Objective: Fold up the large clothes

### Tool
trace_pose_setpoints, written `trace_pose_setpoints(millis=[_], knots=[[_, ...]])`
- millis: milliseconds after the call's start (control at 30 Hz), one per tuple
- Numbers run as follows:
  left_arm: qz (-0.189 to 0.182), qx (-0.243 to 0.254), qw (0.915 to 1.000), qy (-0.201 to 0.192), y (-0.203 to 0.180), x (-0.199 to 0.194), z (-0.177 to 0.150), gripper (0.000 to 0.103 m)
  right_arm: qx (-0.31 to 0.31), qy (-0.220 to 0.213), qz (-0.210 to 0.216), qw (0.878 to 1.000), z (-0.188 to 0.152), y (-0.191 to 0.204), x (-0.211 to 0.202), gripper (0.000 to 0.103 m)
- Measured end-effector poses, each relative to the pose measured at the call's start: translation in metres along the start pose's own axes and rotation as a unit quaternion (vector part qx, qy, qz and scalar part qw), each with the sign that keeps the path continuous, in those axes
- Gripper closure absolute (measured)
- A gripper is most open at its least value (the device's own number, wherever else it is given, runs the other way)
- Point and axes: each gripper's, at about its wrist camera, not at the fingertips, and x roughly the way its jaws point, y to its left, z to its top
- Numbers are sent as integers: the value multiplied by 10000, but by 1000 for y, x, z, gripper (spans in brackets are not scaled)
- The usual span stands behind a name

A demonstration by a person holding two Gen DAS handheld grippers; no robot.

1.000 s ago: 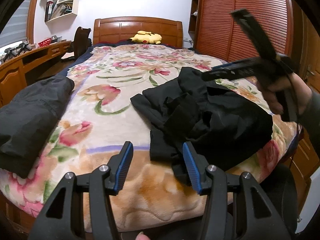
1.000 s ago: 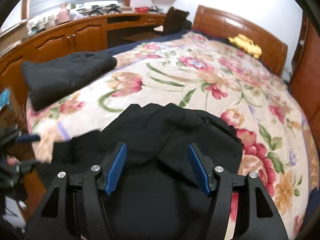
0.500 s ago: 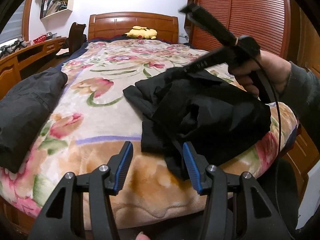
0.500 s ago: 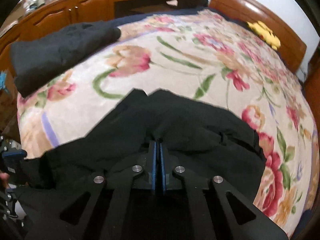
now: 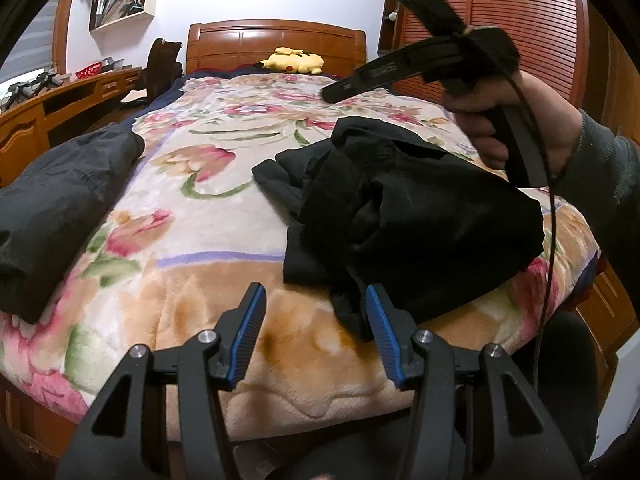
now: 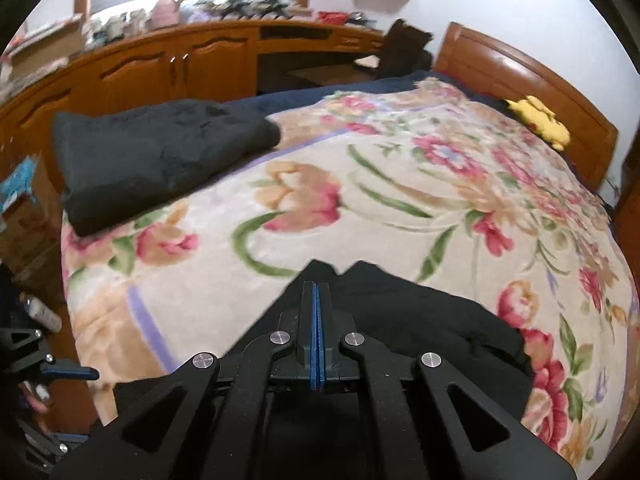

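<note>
A crumpled black garment (image 5: 400, 216) (image 6: 420, 320) lies on the near right part of the floral blanket (image 5: 208, 216). My right gripper (image 6: 316, 292) has its blue pads pressed together on a fold of it, and the cloth peaks just past the tips. In the left wrist view a hand holds the right gripper (image 5: 330, 92) over the garment's far top edge, where the pinch itself is hard to make out. Low at the bed's foot, my left gripper (image 5: 316, 316) stands open and holds nothing. Its right finger (image 5: 380, 328) is beside the garment's hanging corner.
A folded dark garment (image 5: 60, 200) (image 6: 160, 152) rests on the bed's left side. A yellow plush toy (image 5: 292, 60) lies by the wooden headboard (image 5: 276, 36). A wooden desk and cabinets (image 6: 160, 68) run along the left, and a slatted wardrobe (image 5: 500, 20) stands on the right.
My right gripper went from open above the black garment to shut on its cloth, then shifted toward the bed's middle. The left gripper stayed open in place.
</note>
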Motion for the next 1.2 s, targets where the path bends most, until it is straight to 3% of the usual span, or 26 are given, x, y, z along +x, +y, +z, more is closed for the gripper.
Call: trace_pose_setpoints(millis=[100,167,233,300,500,667,767,1067,1200], knots=[[-42,-45,10000,15,-3,4,3,52,146,-51,-299,9994,-13,-28,-15,103],[-64,-53,10000,51,-7,7,4,52,190,-13,-578,9981,-23,-43,-21,89],[-74,-40,9999,77,-10,11,4,52,355,-36,-807,9961,-37,-65,-29,56],[-103,-46,9999,100,-12,14,4,52,601,-53,-854,9945,-52,-86,-33,47],[-65,-105,9997,193,-17,22,5,52,1573,-63,-655,9854,-94,-133,-26,41],[12,-210,9994,269,-17,28,4,52,1685,-83,-801,9824,-112,-144,-12,40],[76,-262,9992,298,-17,29,2,52,1816,-82,-694,9809,-123,-152,-3,32],[240,-319,9988,300,-23,22,-3,52,1942,231,-11,9807,-131,-167,23,24],[152,-302,9989,335,-30,20,-5,52,1987,363,194,9792,-134,-171,28,23]])
